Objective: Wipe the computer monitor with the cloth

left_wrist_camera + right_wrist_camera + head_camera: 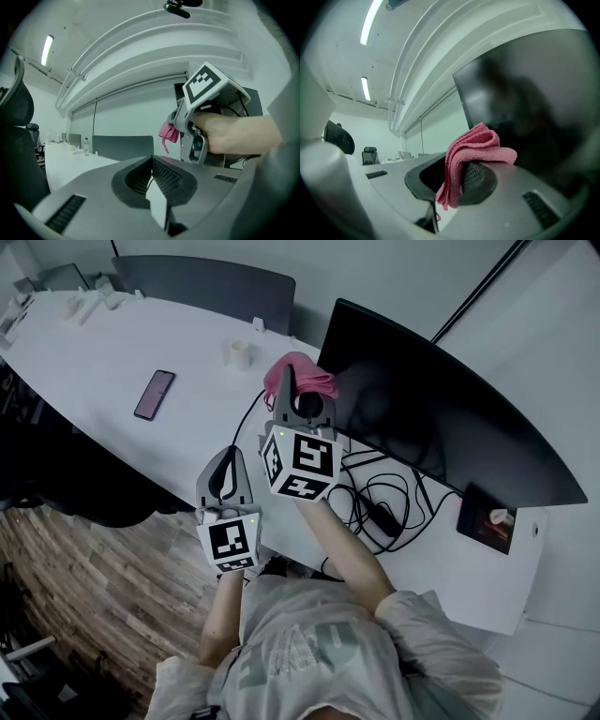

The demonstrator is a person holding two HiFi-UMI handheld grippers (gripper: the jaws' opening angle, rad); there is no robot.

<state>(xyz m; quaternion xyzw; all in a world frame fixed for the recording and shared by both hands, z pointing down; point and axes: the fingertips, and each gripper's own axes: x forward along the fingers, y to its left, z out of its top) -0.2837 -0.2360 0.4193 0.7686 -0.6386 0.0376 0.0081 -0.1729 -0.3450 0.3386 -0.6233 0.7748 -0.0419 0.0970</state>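
Right gripper (pixel 453 180) tips under cloth (pixel 476 147)

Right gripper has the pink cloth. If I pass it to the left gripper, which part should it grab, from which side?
Probably the folded hump of the cloth that stands clear above the right gripper, approached from the person's left, away from the monitor. It is thick and exposed there, while the tail below hangs thin against the jaws. The left gripper is shut and must open first.

I see a pink cloth (pixel 474 149), a black monitor (pixel 441 413), a white table (pixel 112 352), a dark phone (pixel 154 394), and a brown wood-grain floor (pixel 84 601).
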